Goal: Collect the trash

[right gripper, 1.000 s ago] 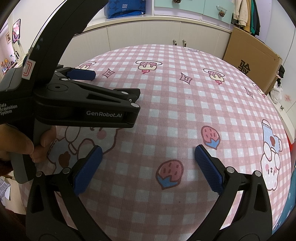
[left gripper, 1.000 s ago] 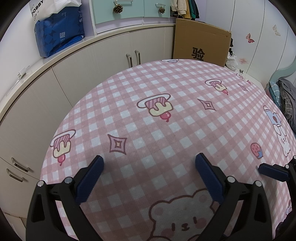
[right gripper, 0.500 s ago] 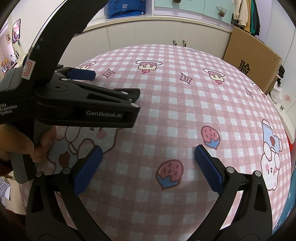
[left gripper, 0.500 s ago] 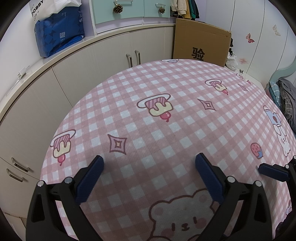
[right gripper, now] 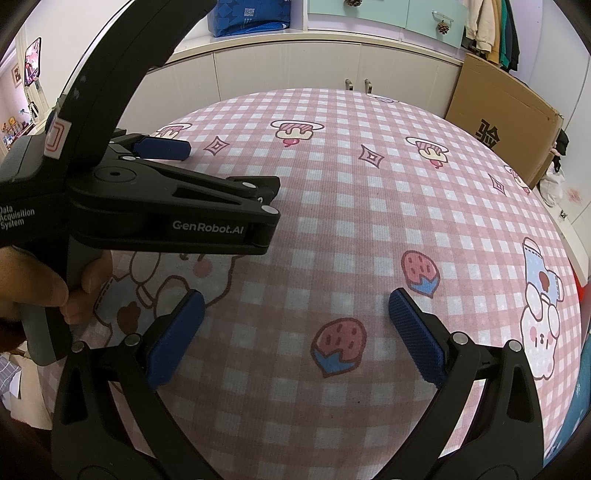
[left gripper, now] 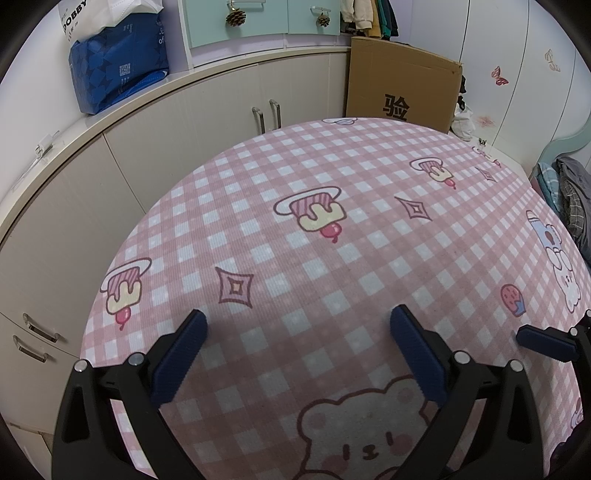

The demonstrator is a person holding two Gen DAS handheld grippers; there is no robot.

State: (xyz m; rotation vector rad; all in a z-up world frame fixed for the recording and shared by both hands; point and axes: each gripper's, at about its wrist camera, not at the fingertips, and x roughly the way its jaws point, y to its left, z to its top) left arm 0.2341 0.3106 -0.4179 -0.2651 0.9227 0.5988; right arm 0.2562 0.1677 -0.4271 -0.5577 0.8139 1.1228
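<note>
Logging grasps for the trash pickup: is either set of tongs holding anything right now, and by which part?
Nothing is held. The left tongs and the right tongs are both open, with only the pink checked tablecloth showing between their pads.

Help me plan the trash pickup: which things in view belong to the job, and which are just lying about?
For the job:
left gripper, open
right gripper, open
No trash shows on the pink checked tablecloth.

Just lying about:
brown cardboard box
blue patterned bag
pine cone ornament
hanging clothes
</note>
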